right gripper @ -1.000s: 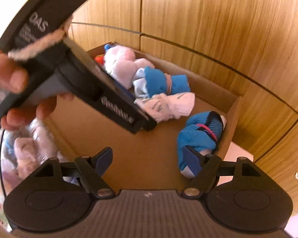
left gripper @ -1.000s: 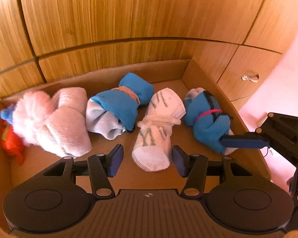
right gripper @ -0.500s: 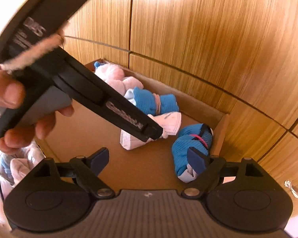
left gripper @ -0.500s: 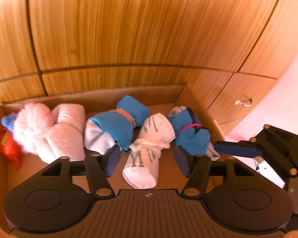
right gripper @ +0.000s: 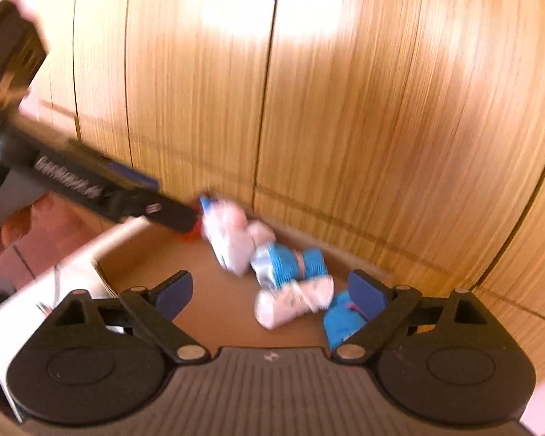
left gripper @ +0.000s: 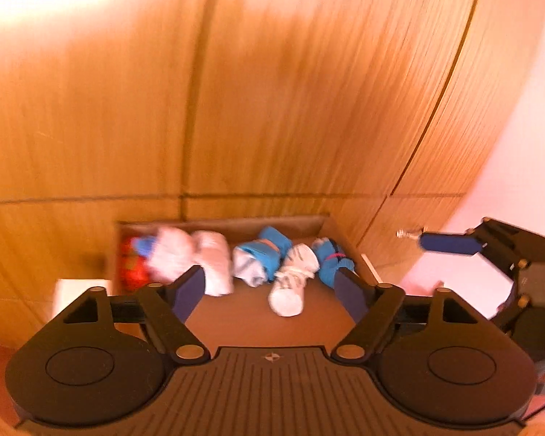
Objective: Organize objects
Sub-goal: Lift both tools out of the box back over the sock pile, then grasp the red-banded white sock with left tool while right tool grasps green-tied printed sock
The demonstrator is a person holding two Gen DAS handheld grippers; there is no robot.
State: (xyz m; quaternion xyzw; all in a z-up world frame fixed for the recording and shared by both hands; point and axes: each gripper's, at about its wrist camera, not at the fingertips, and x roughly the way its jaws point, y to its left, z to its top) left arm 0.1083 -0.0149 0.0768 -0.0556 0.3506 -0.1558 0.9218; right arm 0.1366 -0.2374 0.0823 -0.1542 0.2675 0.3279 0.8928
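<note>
Socks [left gripper: 287,283] lie boxed below; both claws tilt downward, jaws opening, empty.

Left claw [left gripper: 269,283] opening, empty, above sock bundles [left gripper: 289,283] in cardboard box [left gripper: 236,223].

A cardboard box [left gripper: 348,254] is sitting against the wooden cabinet front [left gripper: 272,109], which is rising directly behind it. Inside the box, rolled sock bundles are lying in a row along the back wall. In the left wrist view, the leftmost bundle [left gripper: 132,265] is lying in the box's left corner, the fluffy bundle [left gripper: 170,254] is sitting just right of it, the next bundle [left gripper: 265,258] is lying around the middle, another bundle [left gripper: 290,287] is reaching forward from the row, and the last bundle [left gripper: 330,258] is resting by the right wall. The front part of the box floor is lying bare before them.
</note>
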